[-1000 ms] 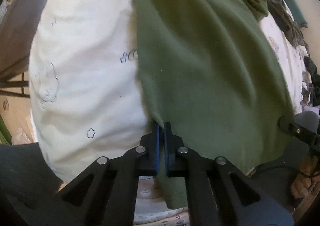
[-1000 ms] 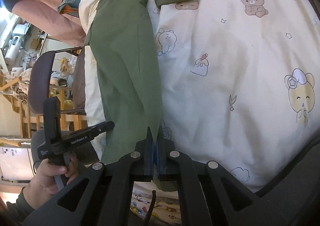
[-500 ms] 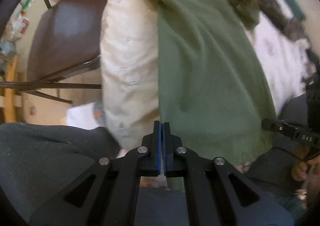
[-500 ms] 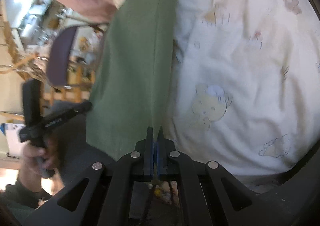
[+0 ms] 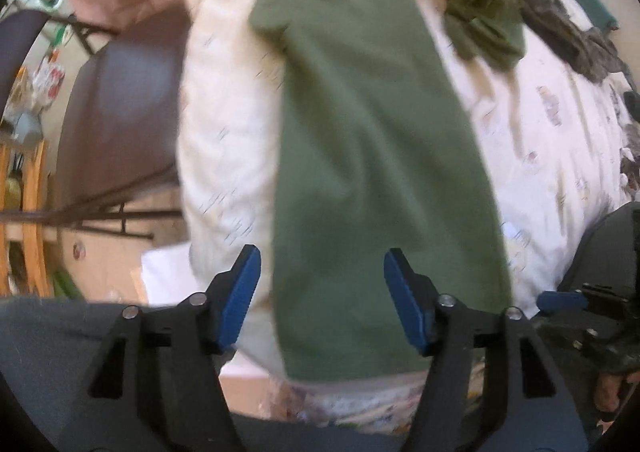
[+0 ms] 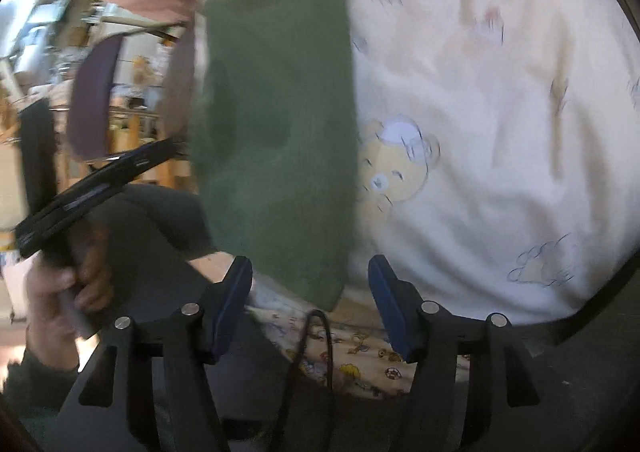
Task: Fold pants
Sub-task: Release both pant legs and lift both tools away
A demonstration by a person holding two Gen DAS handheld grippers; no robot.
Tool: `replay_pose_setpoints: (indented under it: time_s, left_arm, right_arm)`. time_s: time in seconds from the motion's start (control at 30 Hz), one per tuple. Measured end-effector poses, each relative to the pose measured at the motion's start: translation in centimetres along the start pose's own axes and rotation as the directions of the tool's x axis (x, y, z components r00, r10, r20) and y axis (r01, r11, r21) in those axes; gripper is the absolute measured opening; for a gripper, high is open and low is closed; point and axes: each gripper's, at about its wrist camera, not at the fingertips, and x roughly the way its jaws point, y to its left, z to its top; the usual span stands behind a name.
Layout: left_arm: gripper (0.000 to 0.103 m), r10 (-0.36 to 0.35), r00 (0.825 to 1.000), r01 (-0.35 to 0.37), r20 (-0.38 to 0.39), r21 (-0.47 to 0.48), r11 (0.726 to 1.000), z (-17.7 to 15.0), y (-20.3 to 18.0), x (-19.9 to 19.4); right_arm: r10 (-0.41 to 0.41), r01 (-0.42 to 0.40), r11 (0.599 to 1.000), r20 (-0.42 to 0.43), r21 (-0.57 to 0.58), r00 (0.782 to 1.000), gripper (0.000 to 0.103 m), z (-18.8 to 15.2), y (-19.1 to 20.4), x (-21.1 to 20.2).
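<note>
Left wrist view: a bed (image 5: 552, 156) with a cream bear-print cover carries the green pants (image 5: 372, 140), laid out as one long narrow strip along its edge, which suggests the legs are stacked but the crosswise folds are not yet made. The left tongs (image 5: 322, 292) are opening above the hem end, pads clear of the cloth. In the right wrist view the right tongs (image 6: 310, 294) are opening too, with nothing clamped between them.

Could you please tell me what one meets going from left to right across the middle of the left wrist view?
Dark chair seat → cream bedsheet edge → green pants → cream bedsheet with prints.
</note>
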Motion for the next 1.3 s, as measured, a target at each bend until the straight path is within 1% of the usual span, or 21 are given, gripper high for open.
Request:
replay_pose_setpoints:
  time_s: [0.07,0.13,0.17,0.23,0.27,0.33,0.4,0.47,0.5,0.53,0.57,0.67,0.8,0.87,0.9,0.93,1.07,1.17,1.23,1.27,1.3]
  left_arm:
    - [0.063,-0.012,1.0,0.012,0.009,0.02,1.0,0.9,-1.1,0.2]
    - [0.069,-0.035,0.999,0.035,0.007,0.025,0.999,1.8,-2.1,0.6]
    - [0.073,-0.044,0.999,0.044,0.011,0.025,0.999,2.2,-2.5,0.7]
    - [0.074,-0.03,0.998,0.029,0.046,0.028,0.999,3.0,-3.4,0.7]
    - [0.075,-0.016,0.998,0.014,0.068,0.036,0.999,3.3,-3.9,0.6]
    - [0.075,0.008,0.993,-0.013,0.121,0.042,0.999,4.1,-4.9,0.5]
    - [0.075,0.003,0.988,-0.007,0.152,0.027,1.0,5.0,-5.3,0.7]
    - [0.075,-0.009,0.984,0.011,0.18,-0.011,1.0,6.1,-5.6,0.9]
    - [0.075,-0.008,0.983,0.013,0.186,-0.027,1.0,6.5,-5.6,1.0]
    - [0.075,-0.01,0.981,0.019,0.193,-0.044,0.999,6.9,-5.7,1.1]
    - [0.075,-0.012,0.98,0.024,0.2,-0.058,0.998,7.3,-5.9,1.2]
    - [0.075,-0.017,0.977,0.031,0.213,-0.063,0.998,8.5,-6.6,1.4]
    - [0.075,0.004,0.976,0.004,0.22,-0.033,0.999,9.9,-7.9,1.6]
    - [0.075,0.011,0.976,-0.005,0.218,-0.03,1.0,10.6,-8.4,1.7]
    - [0.075,0.01,0.976,-0.004,0.217,-0.03,1.0,10.8,-8.6,1.6]
    - [0.075,0.01,0.976,-0.004,0.217,-0.025,1.0,11.1,-8.8,1.6]
    - [0.075,0.03,0.971,-0.031,0.237,-0.001,1.0,11.6,-9.4,1.7]
    - [0.075,0.025,0.971,-0.024,0.237,-0.009,1.0,11.6,-9.2,1.9]
    - [0.075,0.024,0.973,-0.019,0.229,-0.02,1.0,11.3,-8.9,2.1]
    - [0.075,0.022,0.975,-0.017,0.22,-0.025,1.0,11.1,-8.8,2.4]
    - [0.075,0.02,0.977,-0.015,0.213,-0.025,1.0,11.0,-8.7,2.5]
  right_arm:
    - [0.018,-0.014,0.998,0.065,-0.061,0.998,0.063,0.0,0.5,-2.4]
    - [0.016,-0.003,0.996,0.134,-0.094,0.991,0.063,-0.1,0.8,-4.5]
    - [0.021,-0.002,0.994,0.176,-0.108,0.984,0.063,-0.3,1.0,-5.6]
    - [0.018,0.017,0.992,0.268,-0.126,0.963,0.063,-0.2,0.9,-7.9]
    - [0.012,0.031,0.991,0.323,-0.128,0.946,0.063,0.0,0.6,-9.1]
    - [0.001,0.049,0.992,0.392,-0.118,0.92,0.063,0.5,-0.2,-10.8]
    - [-0.002,0.053,0.994,0.475,-0.093,0.88,0.064,1.2,-1.2,-12.4]
    - [-0.016,0.057,0.996,0.519,-0.062,0.855,0.065,1.6,-2.5,-13.6]
    - [-0.029,0.064,0.997,0.55,-0.045,0.835,0.067,2.1,-3.4,-14.2]
    - [-0.048,0.083,0.996,0.564,-0.036,0.824,0.068,2.3,-3.6,-14.4]
    - [-0.088,0.123,0.992,0.584,-0.02,0.807,0.069,3.0,-4.0,-14.6]
    - [-0.127,0.168,0.986,0.609,-0.01,0.783,0.071,5.2,-4.1,-14.5]
    - [-0.139,0.178,0.984,0.645,0.005,0.751,0.088,7.3,-5.2,-15.2]
    - [-0.161,0.196,0.98,0.66,0.021,0.734,0.088,8.5,-6.2,-15.4]
    - [-0.175,0.2,0.979,0.66,0.039,0.731,0.088,9.5,-6.7,-15.3]
    - [-0.183,0.198,0.979,0.654,0.052,0.734,0.088,10.3,-7.3,-15.1]
    - [-0.129,0.076,0.991,0.612,0.113,0.78,0.088,14.5,-10.1,-14.2]
    - [-0.113,0.056,0.992,0.58,0.116,0.807,0.086,17.9,-11.2,-12.6]
    - [-0.11,0.057,0.992,0.534,0.115,0.838,0.081,20.1,-11.6,-10.8]
    - [-0.1,0.047,0.992,0.509,0.116,0.855,0.076,21.0,-11.8,-9.7]
    - [-0.086,0.033,0.993,0.492,0.116,0.866,0.067,21.7,-11.9,-8.8]
